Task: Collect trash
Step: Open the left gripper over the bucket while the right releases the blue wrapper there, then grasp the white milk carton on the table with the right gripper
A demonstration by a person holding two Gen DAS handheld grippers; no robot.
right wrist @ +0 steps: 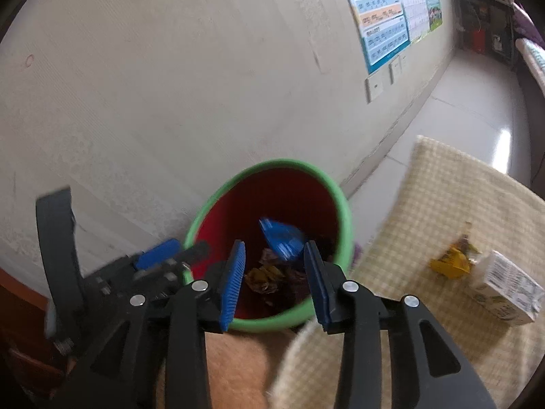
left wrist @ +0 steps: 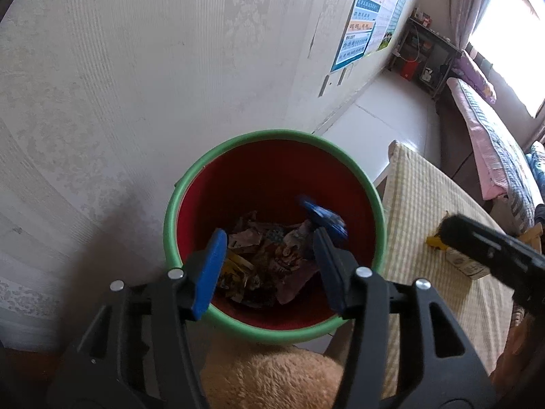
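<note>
Both grippers hang over the bin with their fingers apart and nothing between them: left gripper (left wrist: 269, 266), right gripper (right wrist: 274, 279). A blue wrapper (right wrist: 282, 238), blurred and perhaps falling, is inside the red bin (left wrist: 276, 134). The milk carton (right wrist: 504, 293) and yellow wrapper (right wrist: 451, 260) remain on the checked counter (right wrist: 442, 184); the carton lies on its side, long axis toward the right edge, light and crushable, best held across its flat sides.

A colourful printed poster (right wrist: 385, 24) hangs on the pale patterned wallpaper (left wrist: 153, 68). White wall sockets (right wrist: 374, 87) sit beneath it. A pink quilted bed (left wrist: 490, 143) lies beside the bright window (left wrist: 511, 34).
</note>
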